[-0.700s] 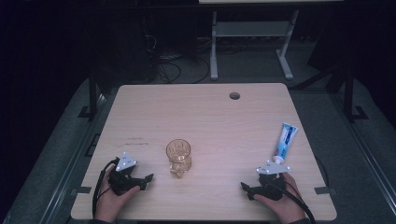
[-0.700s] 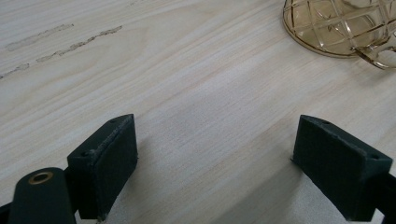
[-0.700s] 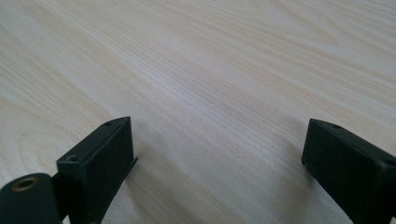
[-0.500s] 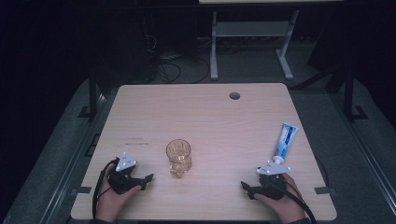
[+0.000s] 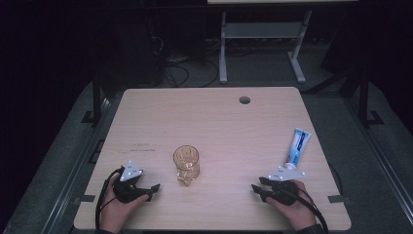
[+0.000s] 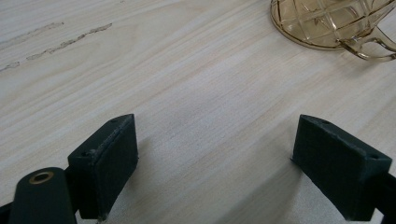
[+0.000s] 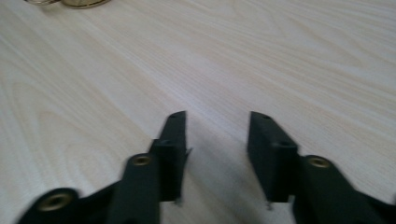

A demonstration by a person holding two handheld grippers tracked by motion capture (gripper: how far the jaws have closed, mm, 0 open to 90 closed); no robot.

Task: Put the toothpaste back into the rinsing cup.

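**Glass mug stands between two idle grippers**

Glass mug (image 5: 186,163) of amber colour stands upright on the wooden table (image 5: 209,122) in the high view, in the near half and a little left of the middle. Its handle points toward the person. The left gripper (image 5: 152,191) rests on the table near the front edge, just left of the mug and not touching it. A hand (image 5: 117,209) holds it from below. The right gripper (image 5: 257,189) rests near the front edge on the other side, well apart from the mug, and the person's other hand (image 5: 294,209) holds it. A toothpaste tube (image 5: 296,148) lies flat near the right edge of the table, just behind the right gripper, with its cap end toward the person. A round hole (image 5: 244,100) is in the far part of the table top.

In the left gripper view, the two black jaws are spread wide, with bare wood between them. The base and the handle of the mug (image 6: 336,23) appear at the top right corner, ahead of the jaws and apart from them.

In the right gripper view, the jaws are partly spread, with a narrow gap, and nothing is between them. A small piece of the mug (image 7: 70,3) shows at the top left edge, far from the jaws.
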